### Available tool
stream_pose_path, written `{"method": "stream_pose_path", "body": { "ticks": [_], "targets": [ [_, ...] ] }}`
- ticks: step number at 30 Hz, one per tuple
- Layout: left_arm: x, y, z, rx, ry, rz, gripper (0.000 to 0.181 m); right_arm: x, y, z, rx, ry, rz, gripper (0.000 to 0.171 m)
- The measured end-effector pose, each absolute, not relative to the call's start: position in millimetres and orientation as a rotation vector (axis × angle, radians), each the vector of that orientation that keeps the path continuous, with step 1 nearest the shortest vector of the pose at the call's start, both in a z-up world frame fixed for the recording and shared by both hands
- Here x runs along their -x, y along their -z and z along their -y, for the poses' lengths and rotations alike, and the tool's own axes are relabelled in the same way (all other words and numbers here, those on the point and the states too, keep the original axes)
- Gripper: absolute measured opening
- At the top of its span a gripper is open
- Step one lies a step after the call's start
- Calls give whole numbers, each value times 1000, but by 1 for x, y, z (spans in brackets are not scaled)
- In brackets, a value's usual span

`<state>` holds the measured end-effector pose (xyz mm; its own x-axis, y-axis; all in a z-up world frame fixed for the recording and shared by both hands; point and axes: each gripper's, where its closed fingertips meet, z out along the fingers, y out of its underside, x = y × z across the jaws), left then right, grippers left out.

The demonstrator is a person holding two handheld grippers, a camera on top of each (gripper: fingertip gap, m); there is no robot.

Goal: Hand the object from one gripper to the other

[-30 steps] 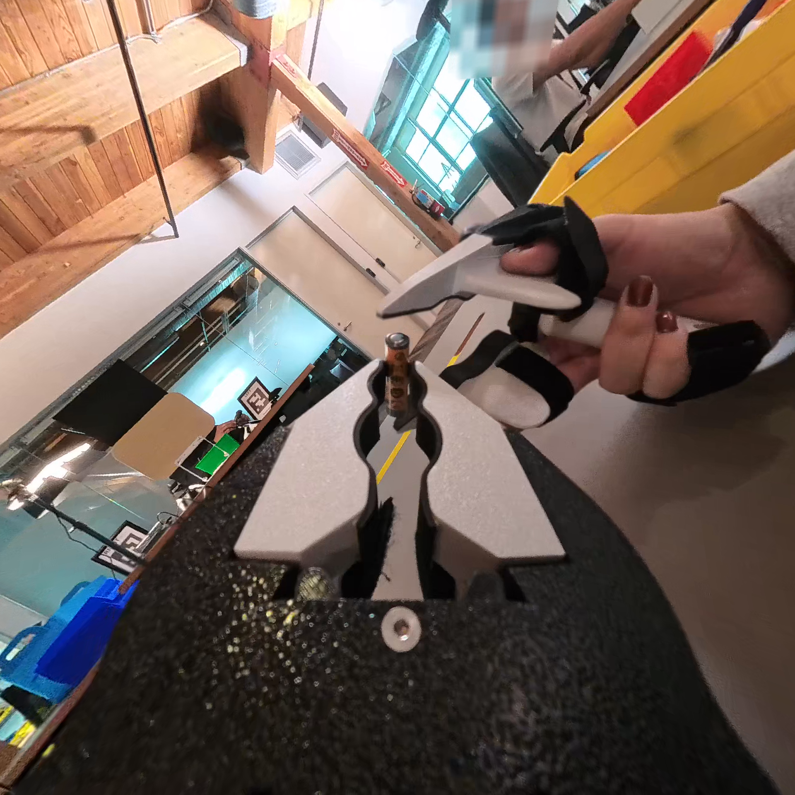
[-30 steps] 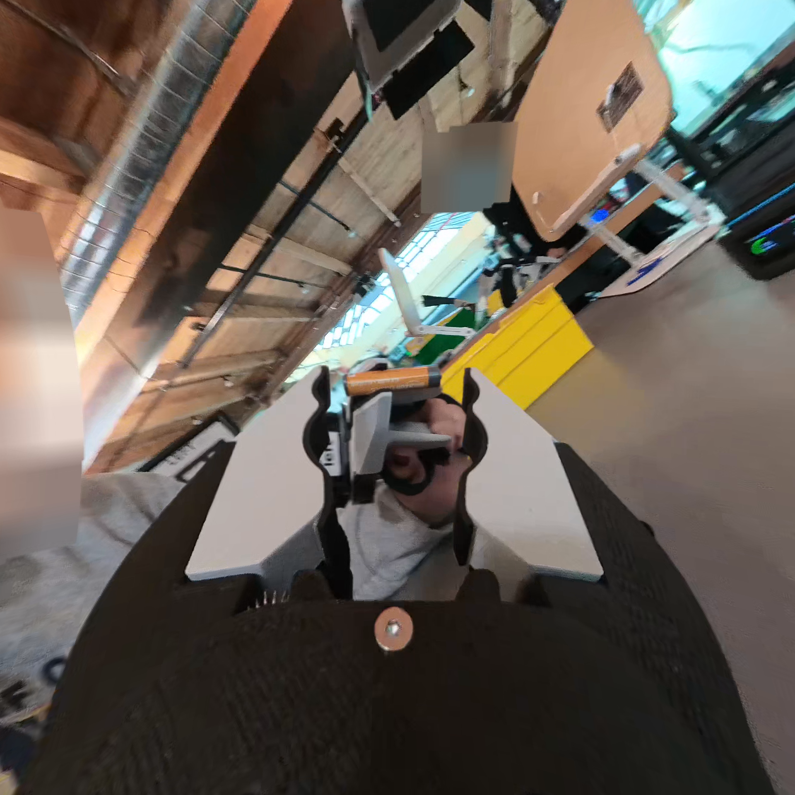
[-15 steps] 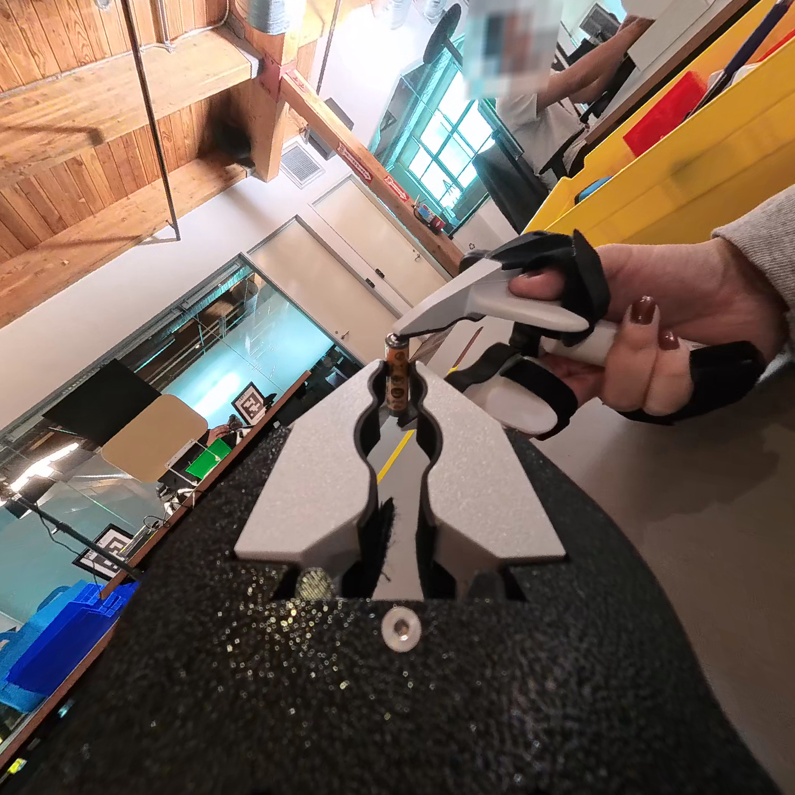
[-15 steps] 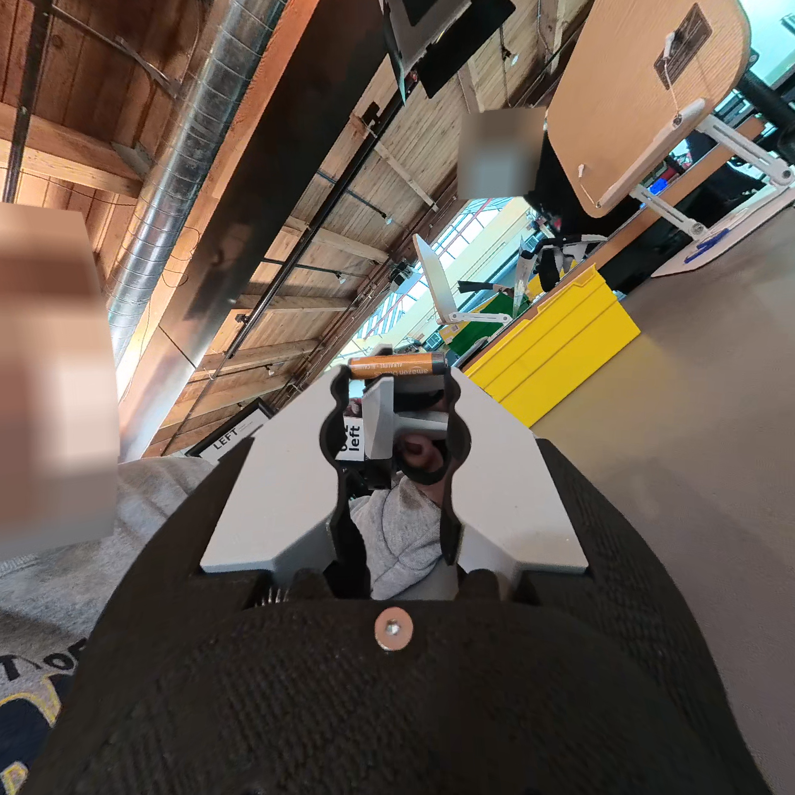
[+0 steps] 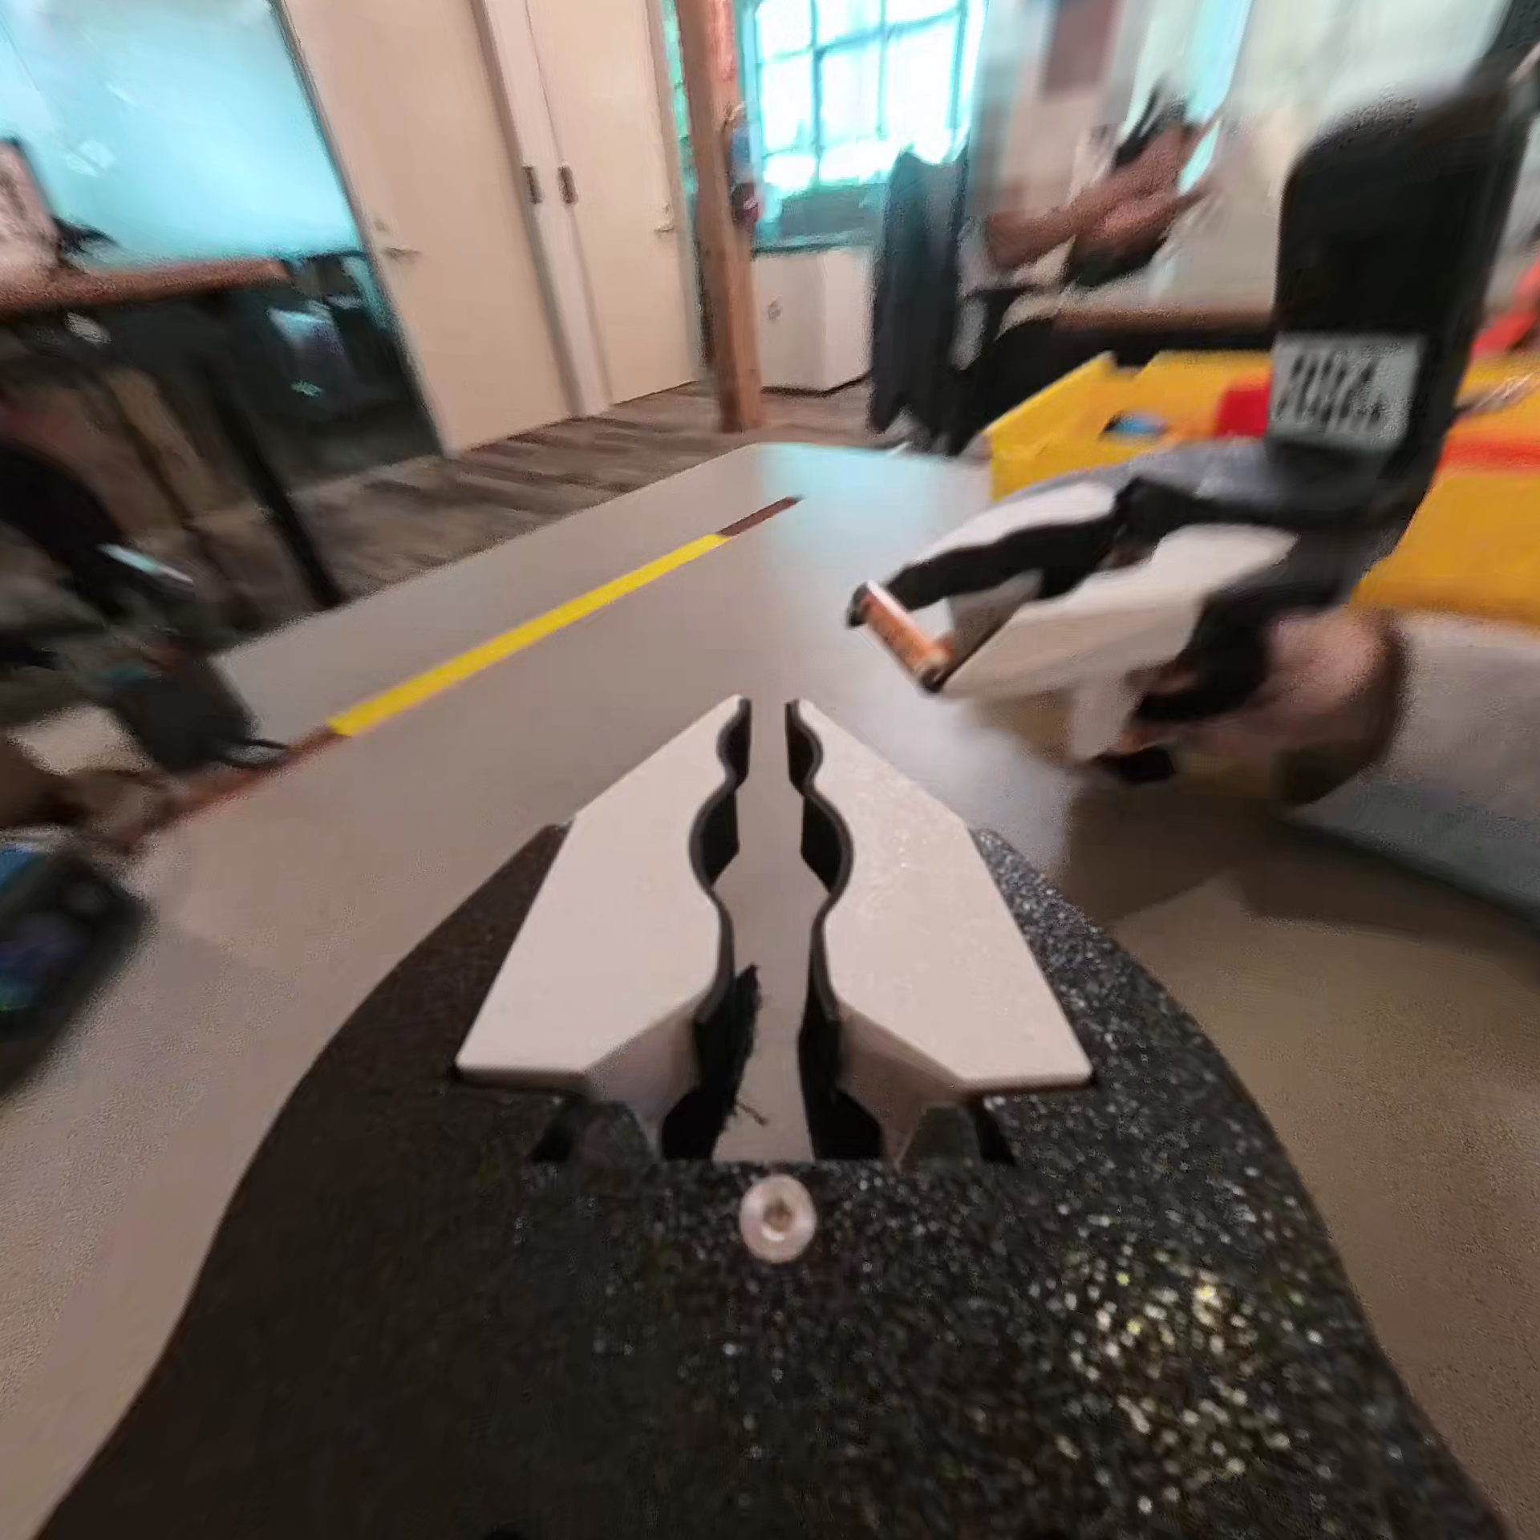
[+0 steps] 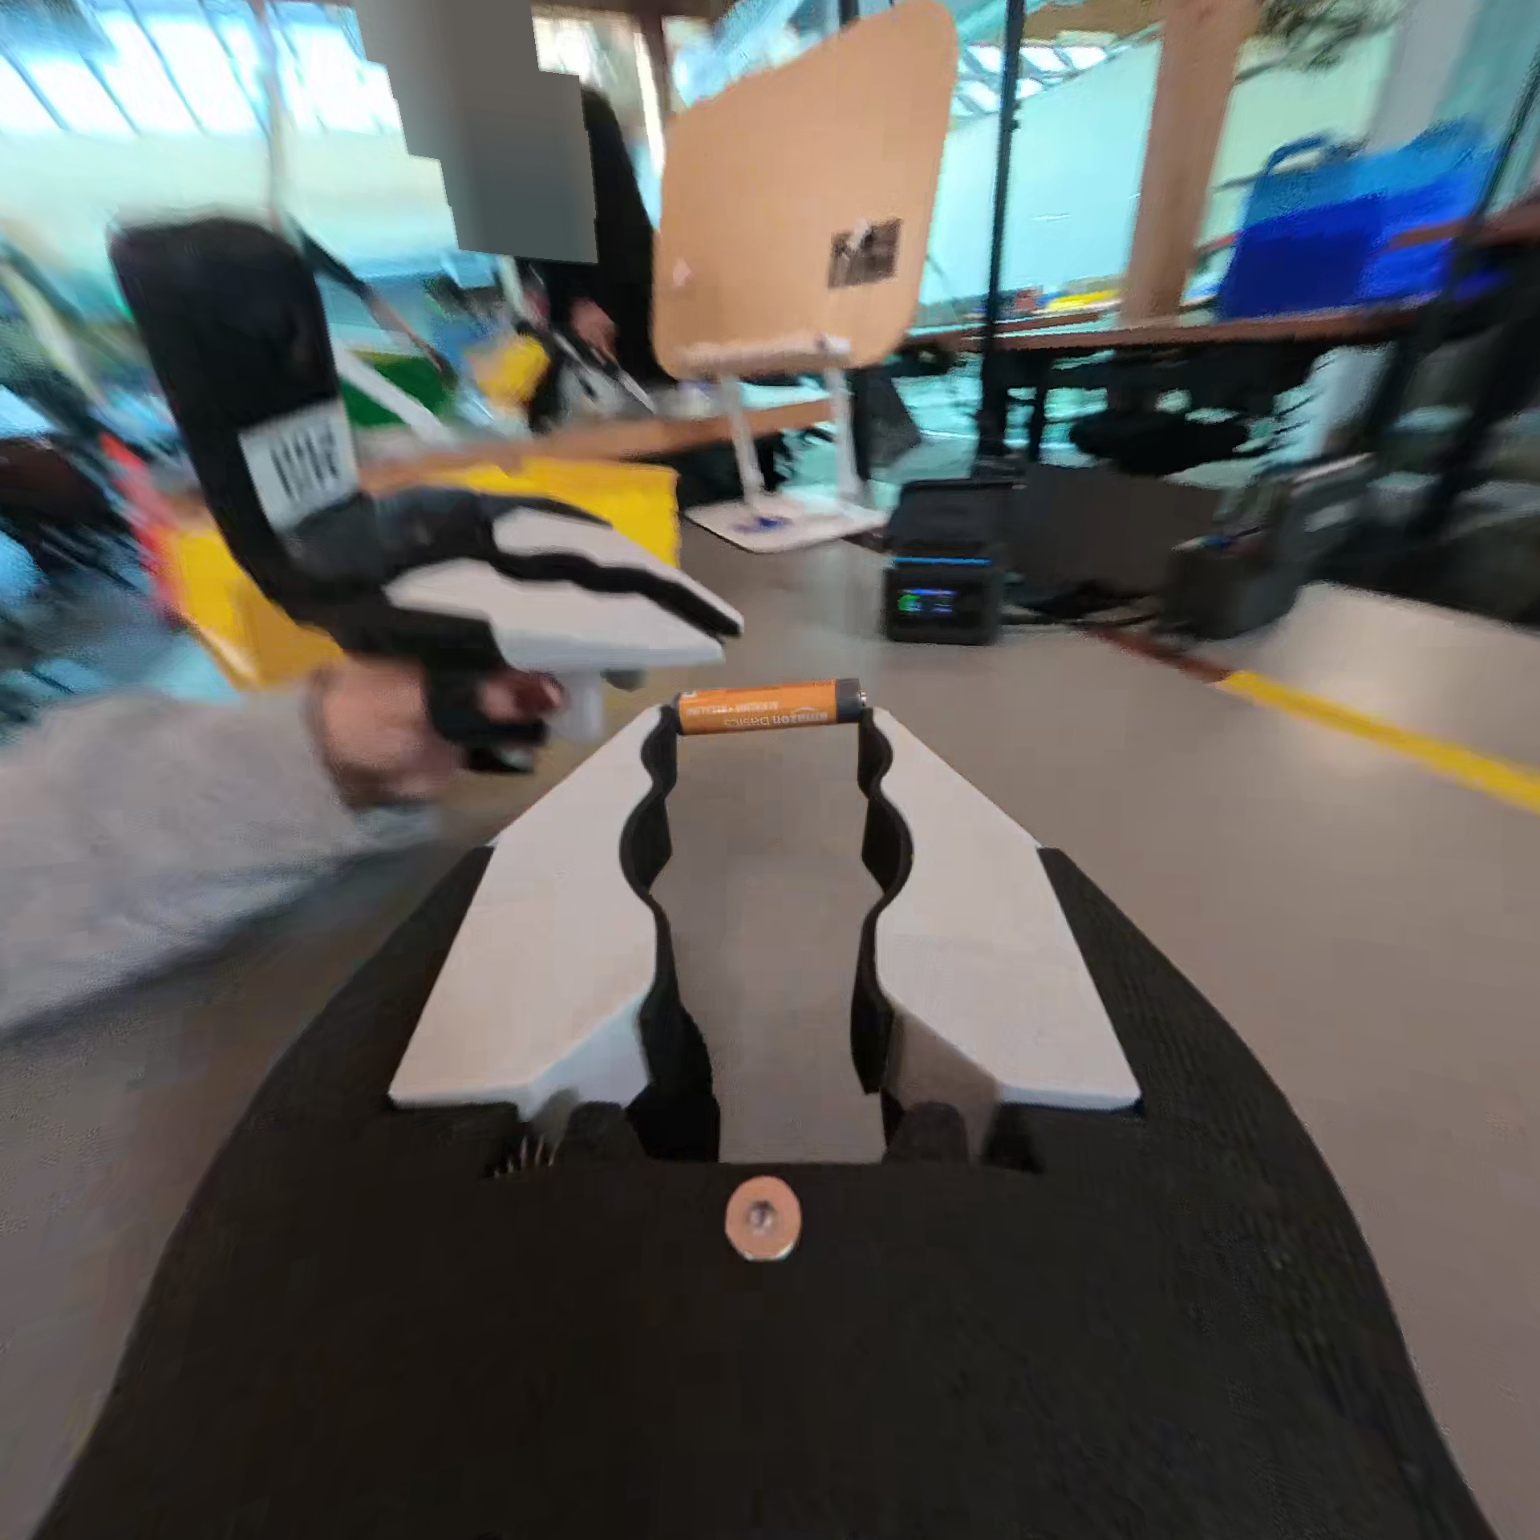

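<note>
An orange and black battery [image 6: 771, 708] is clamped end to end between the fingertips of my right gripper [image 6: 771, 718], held above the grey table [image 6: 1167, 833]. In the left wrist view the battery [image 5: 904, 637] shows at the tip of the right gripper [image 5: 908, 646], off to the right. My left gripper [image 5: 767, 708] is empty, its jaws nearly together with only a thin gap. It also shows in the right wrist view [image 6: 717, 625], left of and just beyond the battery, apart from it. A hand holds each gripper.
A yellow tape line [image 5: 533, 637] runs across the grey table. Yellow bins [image 5: 1075, 425] stand at the table's far right, with a person behind them. A small black device [image 6: 942, 575], a board on a white stand [image 6: 800, 208] and blue bins [image 6: 1350, 225] lie beyond.
The battery has passed from my left gripper to my right gripper. Both grippers have swung from pointing upward to level over the table and have moved apart.
</note>
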<state>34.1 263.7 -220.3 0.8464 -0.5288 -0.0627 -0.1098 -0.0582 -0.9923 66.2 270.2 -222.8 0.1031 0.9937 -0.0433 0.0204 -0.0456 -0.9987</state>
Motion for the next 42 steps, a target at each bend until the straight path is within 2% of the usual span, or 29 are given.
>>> {"method": "stream_pose_path", "body": {
  "ticks": [1,5,10,13,15,18,25,29,33,37,42],
  "targets": [
    [-37,218,-262,1604,504,-470,8,-66,226,-272,1274,-1023,1176,43],
    [-47,218,-256,1610,940,-356,32,-61,234,-266,1100,-626,1333,43],
    [-62,238,-253,1719,1013,-423,41,-50,240,-245,870,-352,1467,43],
    [-73,246,-247,1760,1011,-512,32,-46,243,-237,802,-288,1515,43],
    [-78,250,-243,1763,1002,-572,9,-45,245,-234,786,-269,1531,43],
    [-78,243,-244,1713,987,-568,8,-45,240,-233,783,-288,1490,43],
    [-60,190,-247,1339,1215,-295,7,-44,203,-234,1009,-797,1148,42],
    [-46,161,-234,1073,1374,-223,7,-41,193,-226,1159,-1264,1005,22],
    [-49,153,-225,984,1442,-250,7,-37,190,-212,1231,-1697,933,25],
    [-62,154,-221,993,1458,-303,8,-38,185,-207,1226,-1879,868,22],
    [-66,160,-224,1034,1476,-304,8,-41,183,-206,1212,-1935,861,9]
  ]
}}
